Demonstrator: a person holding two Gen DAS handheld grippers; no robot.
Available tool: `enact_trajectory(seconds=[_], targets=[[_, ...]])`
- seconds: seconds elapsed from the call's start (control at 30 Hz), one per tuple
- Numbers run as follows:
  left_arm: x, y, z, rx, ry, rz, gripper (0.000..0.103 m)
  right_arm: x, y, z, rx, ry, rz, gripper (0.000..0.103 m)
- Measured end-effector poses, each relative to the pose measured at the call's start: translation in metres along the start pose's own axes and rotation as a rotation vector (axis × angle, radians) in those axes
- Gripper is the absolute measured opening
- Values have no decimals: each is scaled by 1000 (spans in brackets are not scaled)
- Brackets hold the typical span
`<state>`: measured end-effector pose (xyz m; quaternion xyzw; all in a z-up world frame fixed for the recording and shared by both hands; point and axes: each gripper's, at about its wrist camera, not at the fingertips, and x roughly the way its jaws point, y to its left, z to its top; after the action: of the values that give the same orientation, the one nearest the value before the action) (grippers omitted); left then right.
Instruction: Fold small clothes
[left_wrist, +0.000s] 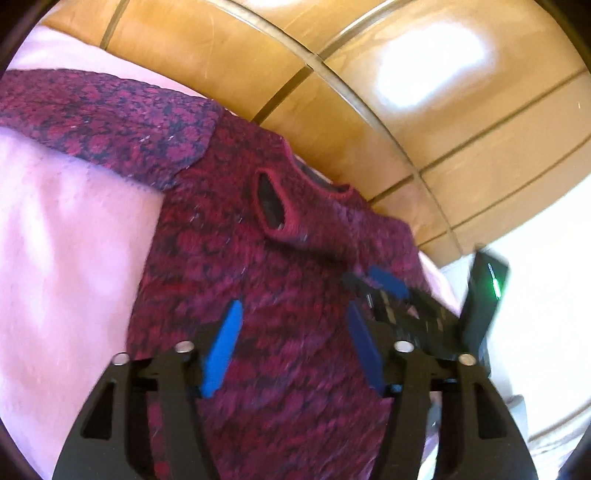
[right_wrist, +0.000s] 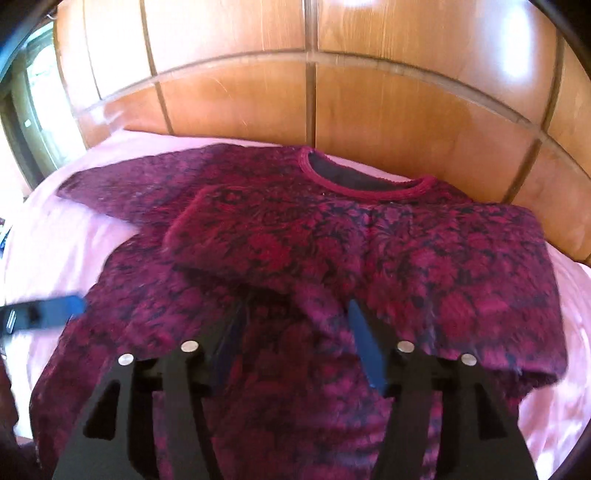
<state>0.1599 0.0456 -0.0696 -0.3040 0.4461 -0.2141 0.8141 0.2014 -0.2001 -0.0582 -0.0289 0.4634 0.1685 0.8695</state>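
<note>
A small dark-red and black patterned sweater lies flat on a pink sheet, neck opening toward the wooden headboard. One sleeve is folded across the chest, its cuff at the left. The other sleeve lies stretched out to the left. My left gripper is open above the sweater's body and holds nothing. My right gripper is open above the sweater below the folded sleeve and holds nothing. The right gripper's fingers show in the left wrist view, and a left finger shows in the right wrist view.
A glossy wooden headboard with panel grooves stands right behind the sweater. Pink sheet spreads to the left of the sweater. A window or door is at the far left. The right gripper's body with a green light is at the right.
</note>
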Motion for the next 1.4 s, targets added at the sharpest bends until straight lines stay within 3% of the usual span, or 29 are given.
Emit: enact_trajectory(seconds=[0.17, 0.33, 0.43, 0.5, 0.63, 0.77, 0.87, 0.93, 1.1, 1.17, 1.27, 1.3, 1.4], targets=[[29, -2, 24, -49, 11, -2, 68, -59, -42, -33, 168, -68, 62, 68], [64, -6, 42, -69, 46, 29, 68, -107, -118, -63, 440, -170, 31, 67], [78, -3, 50, -89, 51, 51, 68, -118, -153, -72, 558, -210, -8, 60], [84, -2, 54, -101, 43, 70, 61, -118, -168, -74, 615, -223, -6, 55], [96, -5, 65, -81, 41, 133, 16, -96, -179, -60, 652, -217, -12, 46], [78, -18, 79, -23, -37, 133, 11, -70, -164, -40, 562, -159, -50, 44], [56, -22, 90, 24, -121, 169, 11, -44, -152, -35, 525, -96, -77, 43], [54, -16, 95, 29, -134, 200, 11, -24, -146, -37, 516, -45, -99, 42], [89, 5, 83, 87, -27, 359, 11, -9, -138, -41, 483, -48, -186, 42], [98, 19, 77, 75, -10, 364, 13, -4, -130, -42, 439, -64, -233, 42], [88, 24, 74, 50, -55, 341, 16, -2, -116, -43, 374, -76, -307, 43], [78, 24, 74, 35, -74, 337, 18, -2, -114, -43, 364, -77, -322, 43], [41, 27, 75, -8, -179, 335, 44, 0, -112, -45, 361, -88, -326, 44]])
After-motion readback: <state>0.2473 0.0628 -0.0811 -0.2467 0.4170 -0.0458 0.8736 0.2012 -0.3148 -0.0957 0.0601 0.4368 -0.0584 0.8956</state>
